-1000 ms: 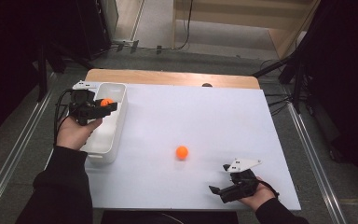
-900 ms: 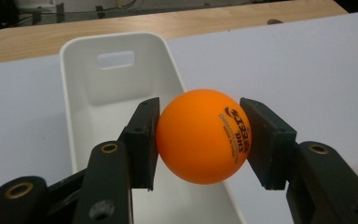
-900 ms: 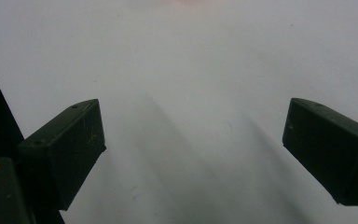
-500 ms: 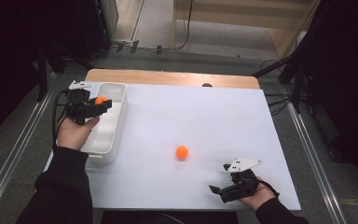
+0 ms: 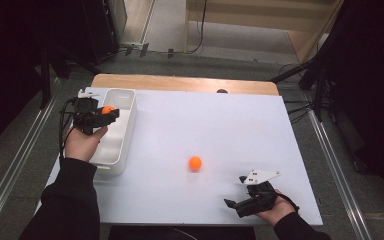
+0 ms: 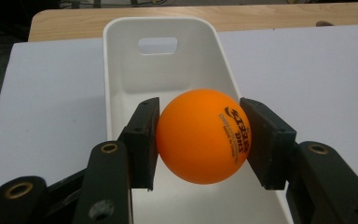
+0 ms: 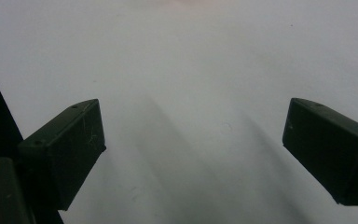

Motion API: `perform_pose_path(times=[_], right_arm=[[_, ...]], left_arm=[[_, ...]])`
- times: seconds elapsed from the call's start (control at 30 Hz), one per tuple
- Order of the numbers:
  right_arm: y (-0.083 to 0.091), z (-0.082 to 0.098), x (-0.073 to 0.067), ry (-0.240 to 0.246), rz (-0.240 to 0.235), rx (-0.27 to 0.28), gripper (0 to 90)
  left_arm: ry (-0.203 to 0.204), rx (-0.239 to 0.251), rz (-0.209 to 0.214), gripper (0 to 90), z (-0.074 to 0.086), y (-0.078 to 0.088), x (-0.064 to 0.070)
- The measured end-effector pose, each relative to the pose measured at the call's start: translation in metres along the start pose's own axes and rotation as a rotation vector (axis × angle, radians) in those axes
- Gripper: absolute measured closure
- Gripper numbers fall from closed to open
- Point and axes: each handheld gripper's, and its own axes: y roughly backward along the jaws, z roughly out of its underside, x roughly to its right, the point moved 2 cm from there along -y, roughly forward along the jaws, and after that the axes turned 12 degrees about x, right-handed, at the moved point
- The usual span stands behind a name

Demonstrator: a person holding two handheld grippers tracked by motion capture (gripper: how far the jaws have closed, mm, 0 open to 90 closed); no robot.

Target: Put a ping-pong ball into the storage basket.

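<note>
My left gripper (image 5: 109, 112) is shut on an orange ping-pong ball (image 6: 203, 135) with dark print on its side; both pads press its flanks. It holds the ball (image 5: 107, 109) over the left side of a long white bin (image 5: 119, 134) that stands at the table's left edge. The bin's floor (image 6: 168, 84) under the ball looks bare. A second orange ball (image 5: 195, 162) lies loose on the white table, right of the bin. My right gripper (image 5: 236, 196) rests low near the front right, jaws wide apart, nothing between its pads (image 7: 67, 144).
The white tabletop (image 5: 215, 125) has a wooden strip (image 5: 180, 83) along its far edge with a small dark knob (image 5: 222, 91) on it. Metal floor rails (image 5: 330, 150) run along both sides. The bin has a handle slot (image 6: 157, 45) in its far wall.
My left gripper with the ball has shifted a little toward the left, from above the bin's middle to near its left wall. The right gripper and the loose ball have stayed put.
</note>
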Motion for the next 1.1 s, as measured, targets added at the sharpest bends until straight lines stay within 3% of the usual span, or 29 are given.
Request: perform_pose_path(times=[1.1], right_arm=[[0.000, 0.000, 0.000, 0.009, 0.000, -0.006, 4.3]], left_arm=[[-0.005, -0.062, -0.026, 50.0, 0.017, -0.019, 0.001]])
